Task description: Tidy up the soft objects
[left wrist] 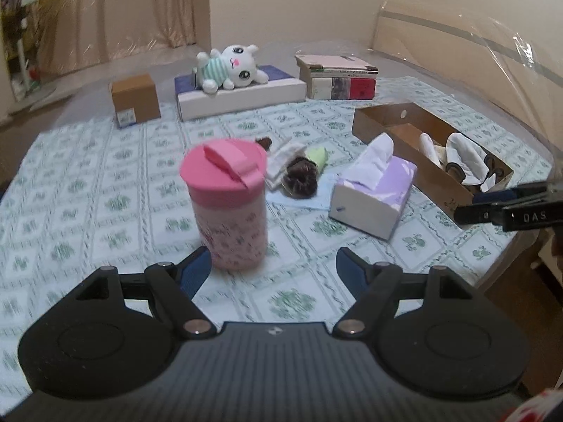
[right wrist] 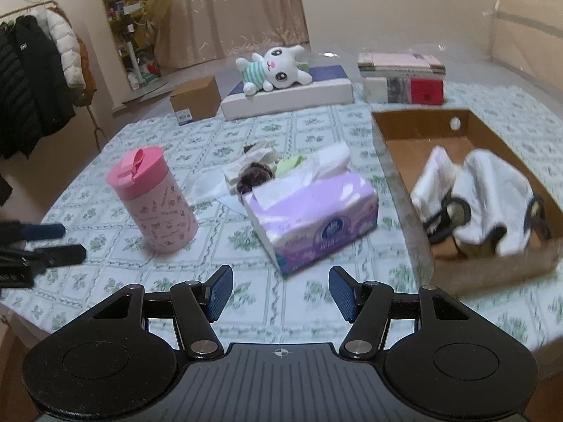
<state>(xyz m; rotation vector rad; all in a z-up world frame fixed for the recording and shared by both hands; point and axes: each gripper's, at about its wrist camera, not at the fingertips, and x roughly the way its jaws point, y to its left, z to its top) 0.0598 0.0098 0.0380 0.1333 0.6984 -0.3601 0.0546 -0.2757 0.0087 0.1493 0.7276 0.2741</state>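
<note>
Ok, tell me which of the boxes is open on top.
The long brown tray box on the right, holding white cloths. The small brown box and white box are closed.

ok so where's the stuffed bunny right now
The stuffed bunny lies on its side on the flat white box at the far end of the bed, between the small brown box and the stack of books.

Left hand-held gripper (left wrist: 273, 263) and right hand-held gripper (right wrist: 280, 293), both angled downward, jaws apart, empty.
</note>
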